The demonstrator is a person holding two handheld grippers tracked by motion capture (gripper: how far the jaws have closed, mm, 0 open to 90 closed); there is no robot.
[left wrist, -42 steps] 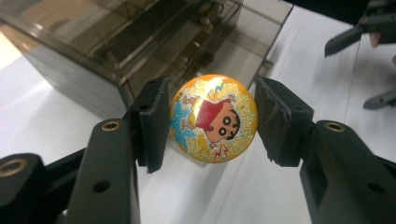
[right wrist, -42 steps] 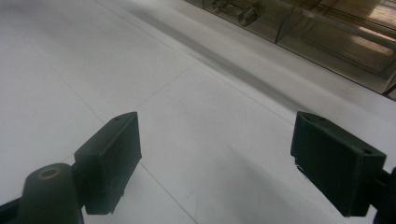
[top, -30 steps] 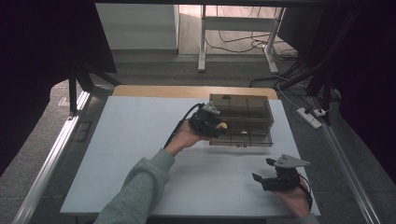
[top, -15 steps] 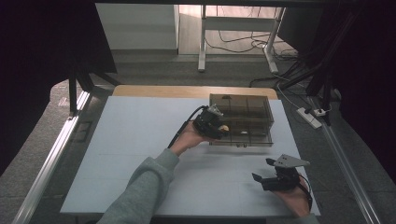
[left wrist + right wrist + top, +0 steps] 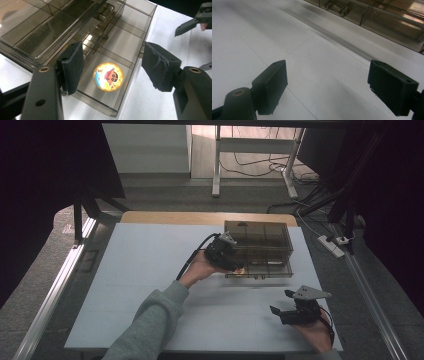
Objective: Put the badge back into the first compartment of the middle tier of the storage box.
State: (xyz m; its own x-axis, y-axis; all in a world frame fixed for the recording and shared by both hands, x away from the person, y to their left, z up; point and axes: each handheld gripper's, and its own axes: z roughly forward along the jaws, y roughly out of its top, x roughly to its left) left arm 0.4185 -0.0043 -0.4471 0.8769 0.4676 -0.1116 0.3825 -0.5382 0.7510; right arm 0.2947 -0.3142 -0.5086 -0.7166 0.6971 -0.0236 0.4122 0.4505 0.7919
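A smoky transparent organizer box (image 5: 257, 236) stands at the table's back right with its lower drawer (image 5: 265, 268) pulled out. In the drawer's near compartment (image 5: 100, 103) lies a round cartoon badge (image 5: 108, 76), seen as an orange spot (image 5: 240, 268) in the high view. My left gripper (image 5: 111, 53) hangs over that compartment (image 5: 236, 264). Its jaws have just been opening and touch nothing, with the badge lying flat below the gap. My right gripper (image 5: 281, 302) rests open near the front right (image 5: 328, 75), with nothing between its jaws.
Small metal cylinders (image 5: 102, 12) lie in a farther drawer compartment (image 5: 337, 8). The right gripper (image 5: 190, 23) shows beyond the drawer in the left gripper view. The white tabletop (image 5: 150, 270) stretches left of the box. A power strip (image 5: 332, 246) lies on the floor at right.
The left hand has barely shifted at the open drawer. The right gripper has not moved.
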